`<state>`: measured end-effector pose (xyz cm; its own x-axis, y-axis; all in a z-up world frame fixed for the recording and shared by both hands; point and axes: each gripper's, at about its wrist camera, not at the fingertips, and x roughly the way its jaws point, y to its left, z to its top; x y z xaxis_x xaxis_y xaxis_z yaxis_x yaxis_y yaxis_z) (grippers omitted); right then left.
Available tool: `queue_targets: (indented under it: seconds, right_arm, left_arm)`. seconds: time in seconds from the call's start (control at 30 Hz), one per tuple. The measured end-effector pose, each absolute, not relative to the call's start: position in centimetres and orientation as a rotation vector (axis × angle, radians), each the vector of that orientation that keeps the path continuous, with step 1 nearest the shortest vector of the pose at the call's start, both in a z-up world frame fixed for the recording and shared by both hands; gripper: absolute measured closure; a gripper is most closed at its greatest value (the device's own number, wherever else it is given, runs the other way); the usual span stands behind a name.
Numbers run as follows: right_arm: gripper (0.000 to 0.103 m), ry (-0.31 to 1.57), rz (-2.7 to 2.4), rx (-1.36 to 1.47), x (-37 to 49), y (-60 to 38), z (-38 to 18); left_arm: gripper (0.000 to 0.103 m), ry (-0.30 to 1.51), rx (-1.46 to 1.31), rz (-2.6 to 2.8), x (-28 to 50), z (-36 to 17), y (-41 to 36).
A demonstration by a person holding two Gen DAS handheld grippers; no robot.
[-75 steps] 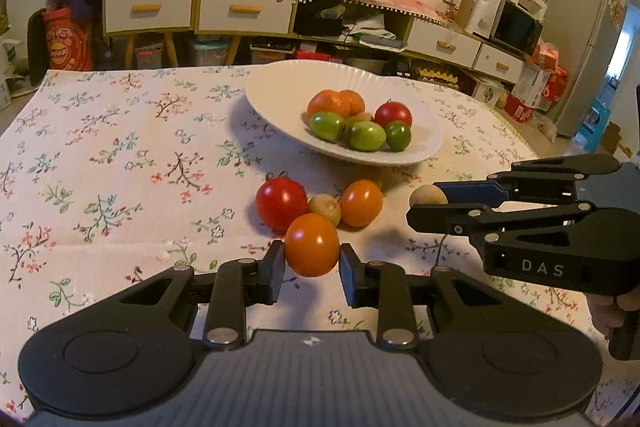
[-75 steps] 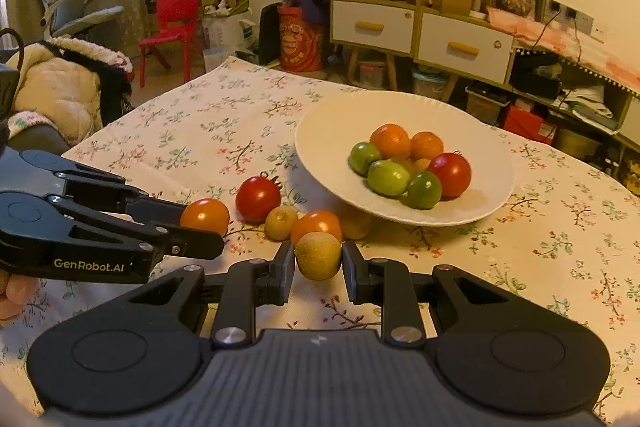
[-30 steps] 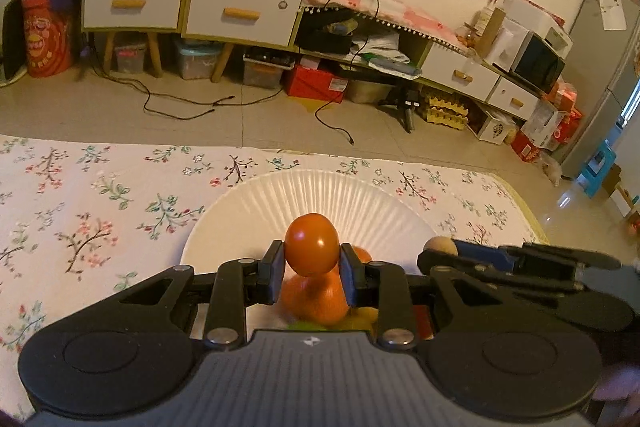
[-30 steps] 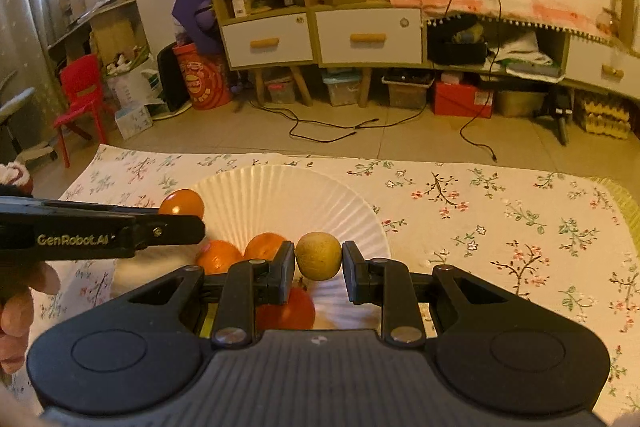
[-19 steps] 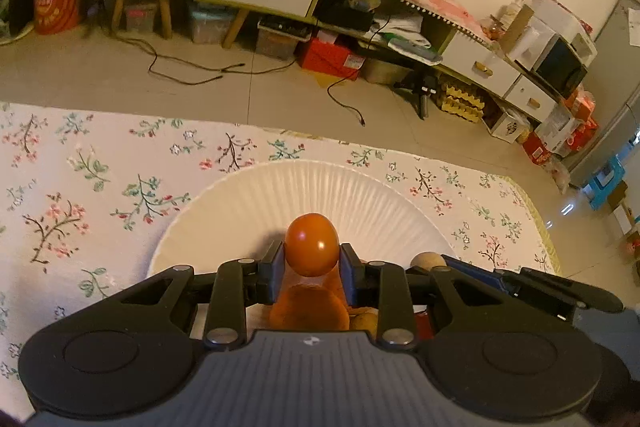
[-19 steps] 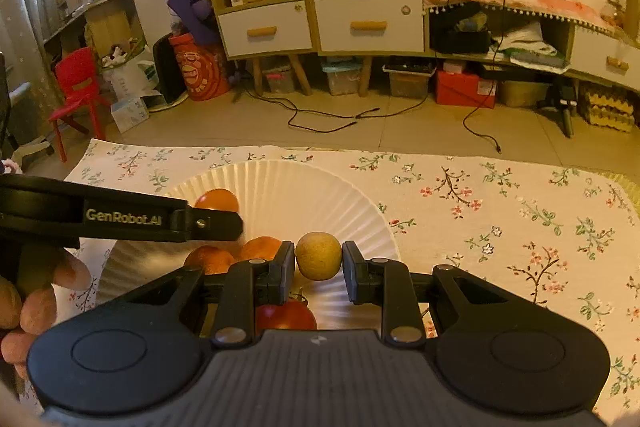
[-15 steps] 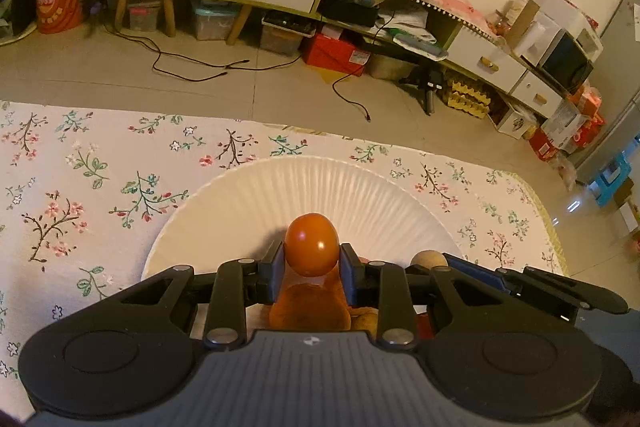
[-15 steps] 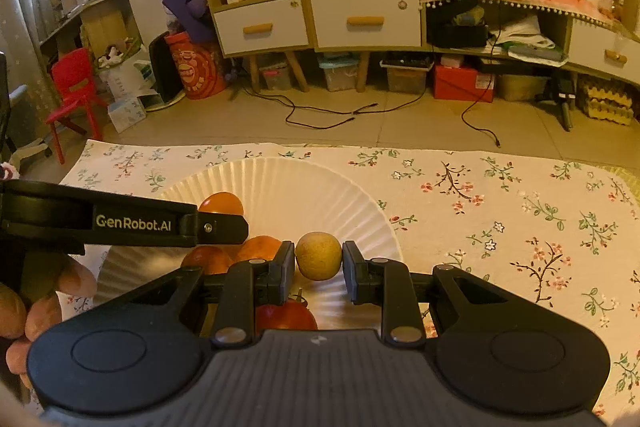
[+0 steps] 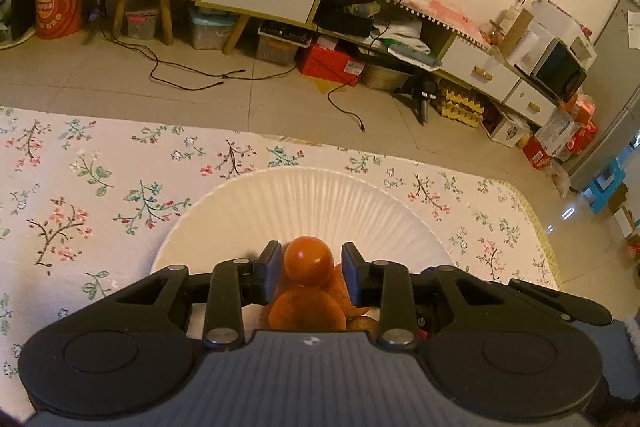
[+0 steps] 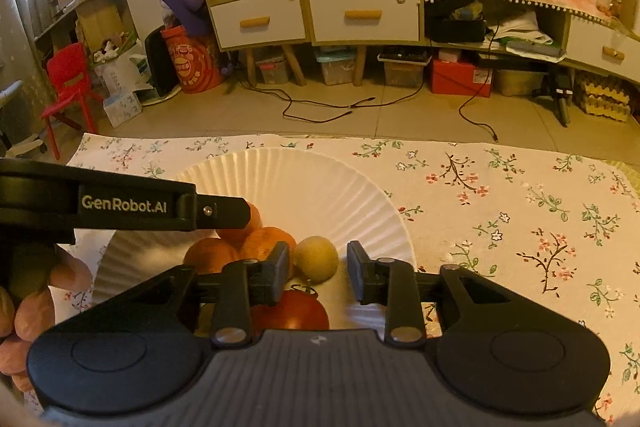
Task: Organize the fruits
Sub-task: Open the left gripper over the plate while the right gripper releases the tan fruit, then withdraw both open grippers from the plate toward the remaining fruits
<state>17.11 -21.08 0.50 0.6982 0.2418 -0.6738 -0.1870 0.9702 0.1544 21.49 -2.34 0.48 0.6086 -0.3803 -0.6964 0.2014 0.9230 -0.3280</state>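
Observation:
My left gripper [image 9: 310, 273] hovers over the white ribbed plate [image 9: 320, 195]. Its jaws are opening, and an orange tomato [image 9: 309, 261] sits between them with a thin gap on each side, resting on the oranges [image 9: 306, 309] piled below. My right gripper [image 10: 318, 271] is over the same plate [image 10: 304, 187], its jaws opening too. A yellow-brown fruit [image 10: 316, 258] lies between them, clear of the right pad, beside the oranges [image 10: 264, 245] and above a red tomato [image 10: 296, 311]. In the right wrist view, the left gripper's finger [image 10: 216, 213] reaches in from the left.
The plate stands on a floral tablecloth [image 9: 80, 195] whose far edge [image 10: 440, 141] drops to a tiled floor with cables. A hand [image 10: 28, 307] holds the left gripper. The right gripper's fingers [image 9: 560, 303] cross the lower right of the left wrist view.
Both pairs of jaws have widened. The orange tomato and the yellow-brown fruit are no longer pinched and have settled lower onto the pile in the plate. Neither hand has shifted much.

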Motion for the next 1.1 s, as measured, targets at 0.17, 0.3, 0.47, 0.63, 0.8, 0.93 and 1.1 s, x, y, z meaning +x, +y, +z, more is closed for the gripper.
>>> queue_targets:
  seconds: [0.17, 0.3, 0.47, 0.63, 0.8, 0.93, 1.1]
  right_arm:
    - [0.056, 0.746, 0.218, 0.08, 16.5, -21.6, 1.3]
    - [0.043, 0.731, 0.201, 0.098, 15.6, -22.3, 2.0]
    - [0.035, 0.722, 0.177, 0.107, 14.4, -23.0, 2.6]
    - [0.029, 0.712, 0.171, 0.113, 13.1, -23.2, 3.1]
    - [0.024, 0.708, 0.19, 0.086, 11.6, -22.7, 3.4]
    - [0.02, 0.7, 0.212, 0.066, 10.7, -22.2, 3.5]
    - [0.015, 0.704, 0.237, 0.035, 9.5, -21.6, 3.1]
  left_arm:
    - [0.051, 0.824, -0.236, -0.329, 20.5, 1.5, -1.3]
    - [0.04, 0.806, -0.237, -0.325, 19.0, 2.1, -0.3]
    - [0.033, 0.785, -0.2, -0.317, 16.9, 2.6, 0.6]
    - [0.021, 0.769, -0.194, -0.319, 14.9, 3.0, 1.5]
    - [0.015, 0.768, -0.183, -0.314, 12.9, 3.0, 2.4]
    - [0.011, 0.77, -0.169, -0.31, 11.5, 2.8, 3.0]
    - [0.004, 0.782, -0.127, -0.277, 9.8, 2.1, 3.5]
